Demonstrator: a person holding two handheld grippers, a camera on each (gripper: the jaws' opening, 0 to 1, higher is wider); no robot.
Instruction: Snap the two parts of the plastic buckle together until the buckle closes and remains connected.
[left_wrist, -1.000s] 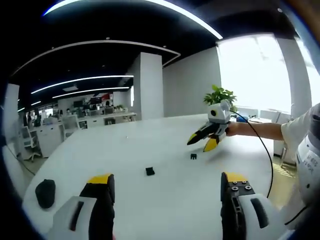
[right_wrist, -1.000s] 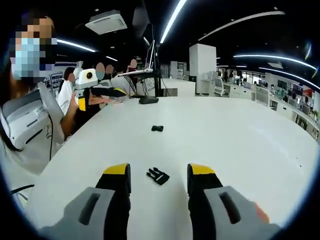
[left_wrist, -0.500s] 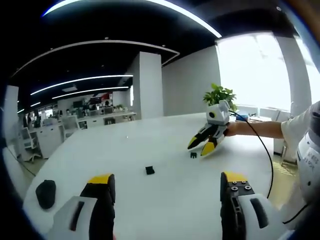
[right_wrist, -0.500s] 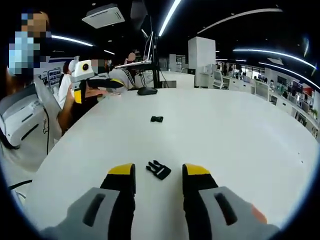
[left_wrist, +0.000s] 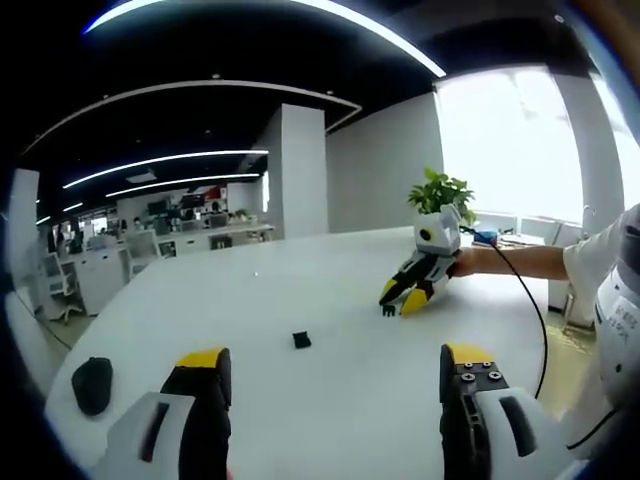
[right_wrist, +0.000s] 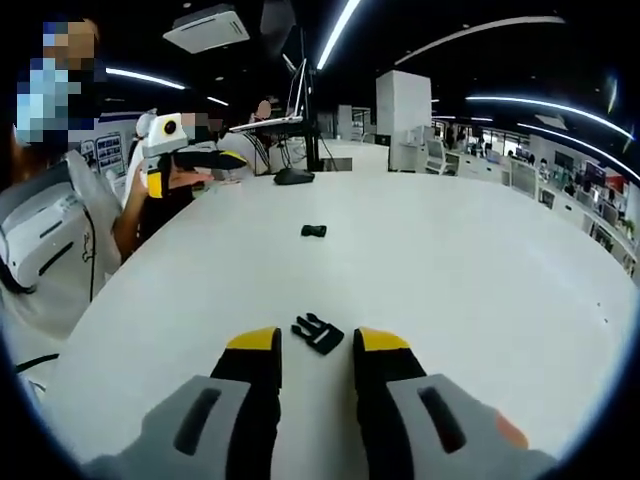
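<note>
A: What sits nearest in the right gripper view?

B: The right gripper, low over the white worktop, its yellow-tipped jaws narrowed but with a gap between them. The pronged buckle part lies on the worktop just beyond the tips, in line with that gap. Nothing is held.

A: And farther out?

B: The other buckle part lies well beyond the first, near the middle of the worktop, the two well apart. Past it a dark mouse sits near the far edge. At far left the left gripper is held in a hand above the worktop edge, beside a person in a white top.

A: The left gripper view?

B: The left gripper has its jaws spread wide with bare worktop between them; it holds nothing. At near left is the mouse. Farther in, one buckle part lies alone. Beyond and to the right, the pronged part lies right at the tips of the right gripper, which is angled down to the worktop from a person's outstretched arm. I cannot tell there whether the tips touch it. A potted plant stands behind, by the bright windows.
</note>
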